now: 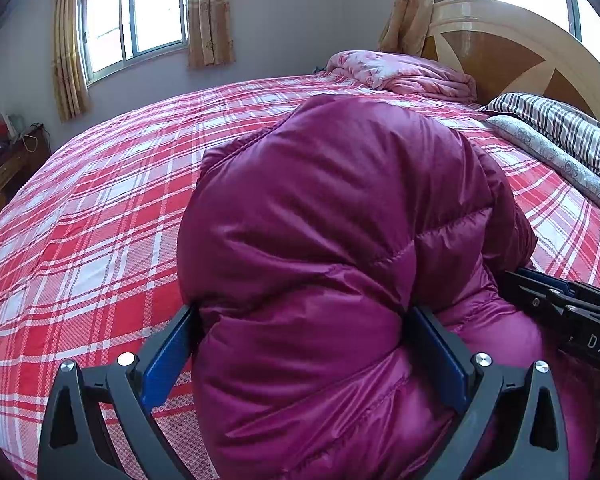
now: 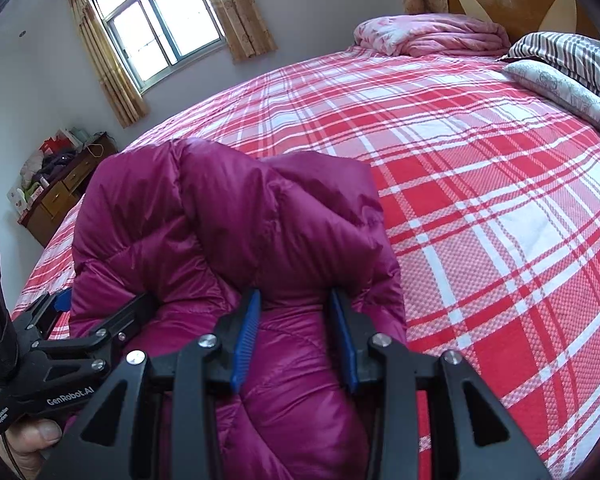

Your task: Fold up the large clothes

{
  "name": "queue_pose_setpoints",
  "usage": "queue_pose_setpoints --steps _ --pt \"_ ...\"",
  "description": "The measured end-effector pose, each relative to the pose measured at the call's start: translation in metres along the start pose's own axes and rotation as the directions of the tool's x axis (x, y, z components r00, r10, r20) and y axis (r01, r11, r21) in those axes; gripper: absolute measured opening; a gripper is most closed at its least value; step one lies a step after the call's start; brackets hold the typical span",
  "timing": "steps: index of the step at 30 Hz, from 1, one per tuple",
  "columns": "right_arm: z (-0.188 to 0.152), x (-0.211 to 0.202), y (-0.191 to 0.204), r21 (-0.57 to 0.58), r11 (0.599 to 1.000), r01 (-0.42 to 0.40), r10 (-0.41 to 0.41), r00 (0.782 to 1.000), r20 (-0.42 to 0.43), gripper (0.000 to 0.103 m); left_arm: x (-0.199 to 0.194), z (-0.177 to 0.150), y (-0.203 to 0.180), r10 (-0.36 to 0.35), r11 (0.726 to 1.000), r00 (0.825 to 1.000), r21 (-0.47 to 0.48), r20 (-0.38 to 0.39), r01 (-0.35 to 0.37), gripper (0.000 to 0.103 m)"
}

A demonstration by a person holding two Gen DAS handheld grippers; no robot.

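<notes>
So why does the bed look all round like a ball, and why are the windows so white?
Left wrist view: the fisheye lens bulges the plaid bed sheet, and daylight washes the window white, with soft shine on the puffy magenta jacket. Right wrist view: the same bulge, another blown-out window, dark rounded corners.

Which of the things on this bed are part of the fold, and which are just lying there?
In the job:
magenta down jacket
left gripper
right gripper

Lying about:
pink quilt
striped pillow
patterned pillow
</notes>
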State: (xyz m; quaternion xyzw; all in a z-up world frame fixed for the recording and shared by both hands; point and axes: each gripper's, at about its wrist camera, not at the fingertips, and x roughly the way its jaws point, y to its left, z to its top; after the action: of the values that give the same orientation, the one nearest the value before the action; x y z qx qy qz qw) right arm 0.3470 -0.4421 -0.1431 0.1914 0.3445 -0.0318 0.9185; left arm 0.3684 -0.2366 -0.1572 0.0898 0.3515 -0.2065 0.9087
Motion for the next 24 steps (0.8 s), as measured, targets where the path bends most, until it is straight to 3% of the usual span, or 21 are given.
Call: queue_pose_setpoints --steps 24 --pt "0.0 0.004 0.001 -0.004 1.0 0.011 -0.011 1.0 -0.008 0.039 0.012 0.004 -0.005 -0.002 1.0 0.999 0.009 -0.047 0.003 0.102"
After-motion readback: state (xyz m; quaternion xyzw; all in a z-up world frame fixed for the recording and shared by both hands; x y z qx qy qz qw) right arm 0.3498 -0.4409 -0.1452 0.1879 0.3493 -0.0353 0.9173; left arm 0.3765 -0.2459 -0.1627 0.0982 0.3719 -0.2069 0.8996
